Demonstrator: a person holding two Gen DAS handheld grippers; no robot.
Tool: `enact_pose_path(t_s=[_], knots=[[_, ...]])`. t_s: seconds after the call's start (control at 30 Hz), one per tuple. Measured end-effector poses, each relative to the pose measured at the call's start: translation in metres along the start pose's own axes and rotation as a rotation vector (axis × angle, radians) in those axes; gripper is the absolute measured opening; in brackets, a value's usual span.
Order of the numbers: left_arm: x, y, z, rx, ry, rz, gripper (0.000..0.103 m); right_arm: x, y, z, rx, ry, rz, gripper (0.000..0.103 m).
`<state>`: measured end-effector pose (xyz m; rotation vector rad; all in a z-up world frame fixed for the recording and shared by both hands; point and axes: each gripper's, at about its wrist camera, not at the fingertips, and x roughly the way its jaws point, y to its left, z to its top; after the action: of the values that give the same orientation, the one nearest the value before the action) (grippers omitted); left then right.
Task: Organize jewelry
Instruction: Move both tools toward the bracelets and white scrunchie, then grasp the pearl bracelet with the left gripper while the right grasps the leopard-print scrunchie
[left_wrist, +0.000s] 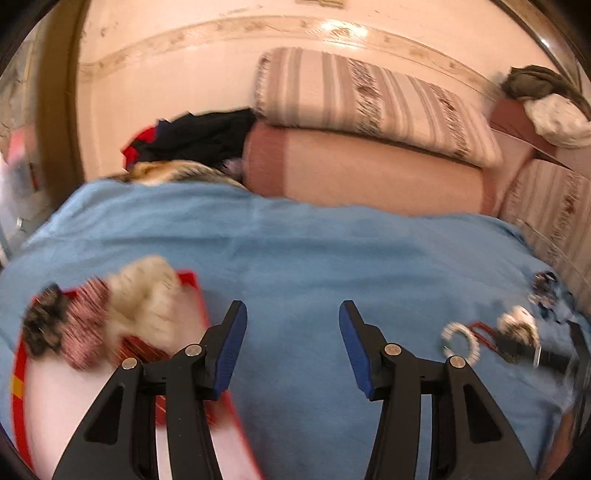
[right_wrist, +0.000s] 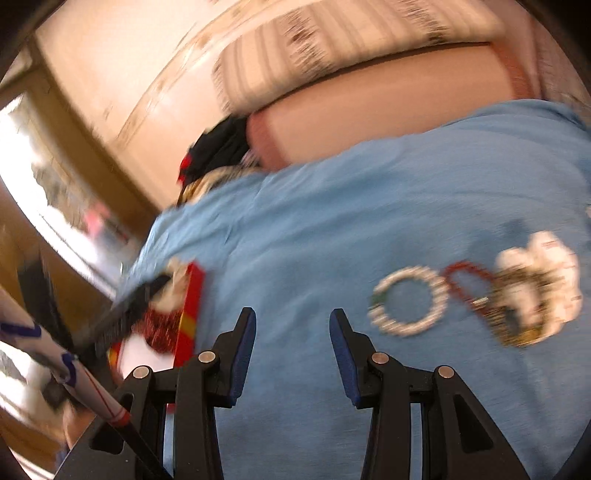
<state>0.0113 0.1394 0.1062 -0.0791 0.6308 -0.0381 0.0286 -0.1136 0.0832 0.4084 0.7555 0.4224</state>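
A red-rimmed box (left_wrist: 192, 280) with a white floor lies on the blue cloth (left_wrist: 295, 251) at the left; it holds a cream fluffy scrunchie (left_wrist: 147, 302), a red-and-white striped one (left_wrist: 88, 325) and a dark one (left_wrist: 42, 328). My left gripper (left_wrist: 293, 314) is open and empty beside the box's right edge. To the right lie a white bead bracelet (left_wrist: 461, 341), a red bead loop (left_wrist: 484, 332) and a white scrunchie with a gold chain (left_wrist: 517, 325). In the right wrist view the bracelet (right_wrist: 406, 299), red loop (right_wrist: 465, 280) and scrunchie (right_wrist: 539, 284) lie right of my open, empty right gripper (right_wrist: 293, 317). The box (right_wrist: 190, 306) is at its left.
Pink and striped cushions (left_wrist: 369, 107) stand behind the cloth, with dark clothing (left_wrist: 199, 136) at their left. A dark bead cluster (left_wrist: 543, 291) lies at the cloth's right edge. The left gripper (right_wrist: 125, 310) and a white patterned sleeve (right_wrist: 55, 362) show in the right wrist view.
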Motion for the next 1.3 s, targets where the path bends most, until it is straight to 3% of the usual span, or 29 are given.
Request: enact_pose_path(t_s=[0.1,0.2,0.33,0.5,0.6,0.73,0.9,0.97,1.03,1.1,1.17,1.23,1.3], knots=[[0.006,-0.019,-0.019,-0.011,0.091,-0.088,0.051,-0.033,-0.031,0.018,0.085,-0.074,0.012,0.045],[0.015,-0.043,-0.036,-0.001,0.179,-0.135,0.051,-0.064,-0.06,0.028,0.141,-0.156,-0.037,0.045],[0.026,-0.086,-0.047,0.042,0.252,-0.167,0.051,-0.084,-0.094,0.029,0.255,-0.162,-0.044,0.047],[0.058,-0.131,-0.037,0.054,0.341,-0.215,0.051,-0.095,-0.117,0.026,0.338,-0.165,-0.037,0.047],[0.076,-0.151,-0.026,0.099,0.366,-0.214,0.052,-0.102,-0.125,0.028,0.362,-0.176,-0.006,0.047],[0.103,-0.18,-0.018,0.17,0.4,-0.194,0.069,-0.1,-0.132,0.031,0.388,-0.168,0.022,0.047],[0.133,-0.189,-0.018,0.235,0.41,-0.092,0.068,-0.101,-0.137,0.032,0.413,-0.169,0.065,0.047],[0.145,-0.192,-0.022,0.265,0.429,-0.062,0.055,-0.101,-0.137,0.033,0.41,-0.172,0.071,0.047],[0.148,-0.193,-0.024,0.28,0.384,-0.052,0.053,-0.101,-0.136,0.034,0.406,-0.173,0.077,0.047],[0.149,-0.199,-0.025,0.3,0.359,-0.036,0.044,-0.1,-0.136,0.034,0.397,-0.173,0.07,0.047],[0.144,-0.205,-0.028,0.315,0.319,-0.02,0.022,-0.099,-0.135,0.035,0.382,-0.172,0.052,0.047],[0.139,-0.207,-0.03,0.323,0.296,-0.002,0.009,-0.098,-0.138,0.037,0.385,-0.168,0.045,0.047],[0.13,-0.195,-0.029,0.265,0.295,-0.038,0.009,-0.098,-0.14,0.037,0.39,-0.165,0.039,0.047]])
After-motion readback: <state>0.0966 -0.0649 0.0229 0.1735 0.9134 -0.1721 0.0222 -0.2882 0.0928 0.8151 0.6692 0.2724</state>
